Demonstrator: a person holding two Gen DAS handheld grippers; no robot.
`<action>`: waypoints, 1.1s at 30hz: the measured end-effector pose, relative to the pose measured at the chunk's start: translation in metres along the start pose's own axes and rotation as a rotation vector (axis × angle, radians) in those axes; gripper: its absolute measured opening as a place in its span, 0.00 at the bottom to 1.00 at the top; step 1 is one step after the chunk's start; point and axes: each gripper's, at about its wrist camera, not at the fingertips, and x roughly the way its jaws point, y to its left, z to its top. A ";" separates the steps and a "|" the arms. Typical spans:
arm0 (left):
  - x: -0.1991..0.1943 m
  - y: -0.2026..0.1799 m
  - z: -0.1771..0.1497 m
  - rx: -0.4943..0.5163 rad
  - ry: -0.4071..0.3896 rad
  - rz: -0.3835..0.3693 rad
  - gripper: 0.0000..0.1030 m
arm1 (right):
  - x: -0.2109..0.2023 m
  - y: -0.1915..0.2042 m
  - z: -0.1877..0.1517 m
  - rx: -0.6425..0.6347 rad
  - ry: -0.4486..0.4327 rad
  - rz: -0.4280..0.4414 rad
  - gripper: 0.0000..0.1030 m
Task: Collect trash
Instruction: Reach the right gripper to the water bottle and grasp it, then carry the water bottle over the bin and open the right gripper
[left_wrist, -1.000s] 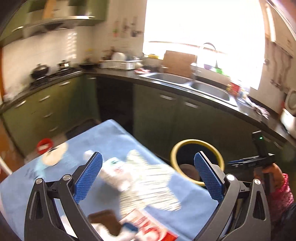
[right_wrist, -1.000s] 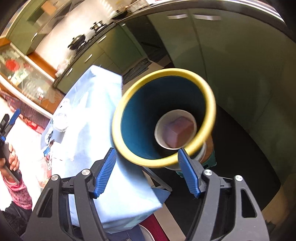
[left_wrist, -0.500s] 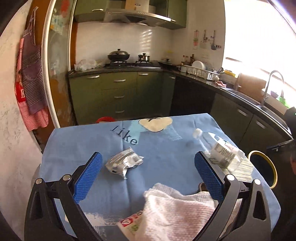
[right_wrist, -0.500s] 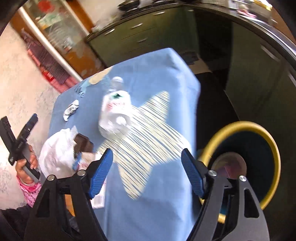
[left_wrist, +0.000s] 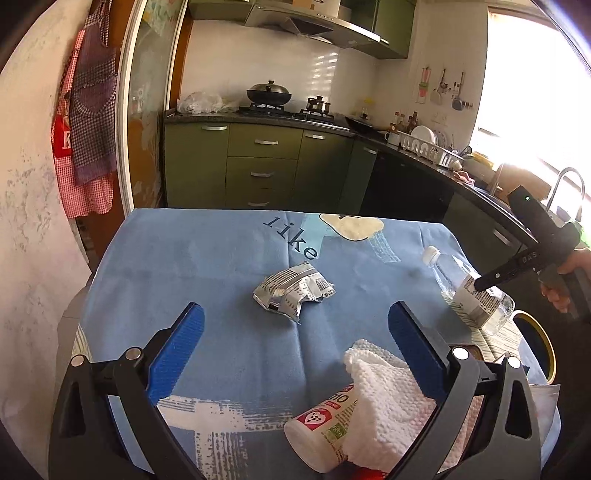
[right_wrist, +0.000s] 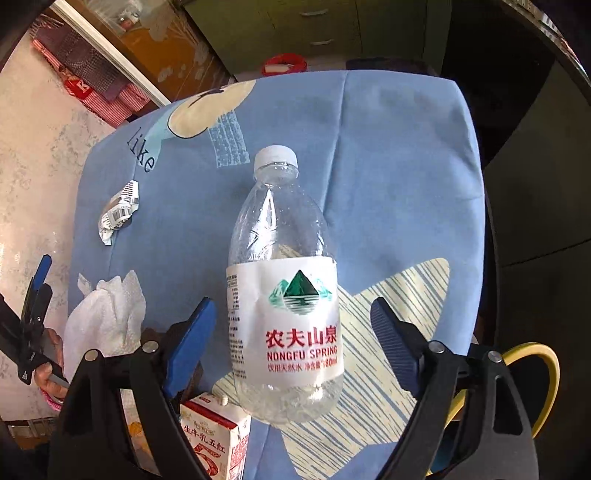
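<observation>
Right gripper (right_wrist: 291, 343) hangs over the clear plastic water bottle with white cap (right_wrist: 282, 295) lying on the blue printed tablecloth (right_wrist: 388, 155), jaws opening either side without touching it, presumably lining up a grab, left gripper (left_wrist: 295, 350) wide and empty near the crumpled silver wrapper (left_wrist: 293, 291), yellow-rimmed bin (right_wrist: 535, 373) beside this green-cabinet kitchen table.

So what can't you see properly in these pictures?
- Left wrist view: white cylindrical container, far end hidden under the white knitted cloth.
- Right wrist view: red-and-white milk carton, cut off by the bottom edge.
- Both views: yellow-rimmed bin, inside hidden.
</observation>
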 end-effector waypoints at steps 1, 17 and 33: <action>0.000 0.000 0.000 0.000 0.000 0.000 0.95 | 0.005 0.002 0.003 -0.003 0.012 -0.010 0.78; 0.004 -0.004 -0.005 0.009 0.012 0.007 0.95 | 0.037 0.018 0.016 -0.055 0.028 -0.162 0.60; -0.001 -0.001 -0.004 0.002 -0.015 0.015 0.95 | -0.021 0.000 -0.026 -0.028 -0.083 -0.096 0.59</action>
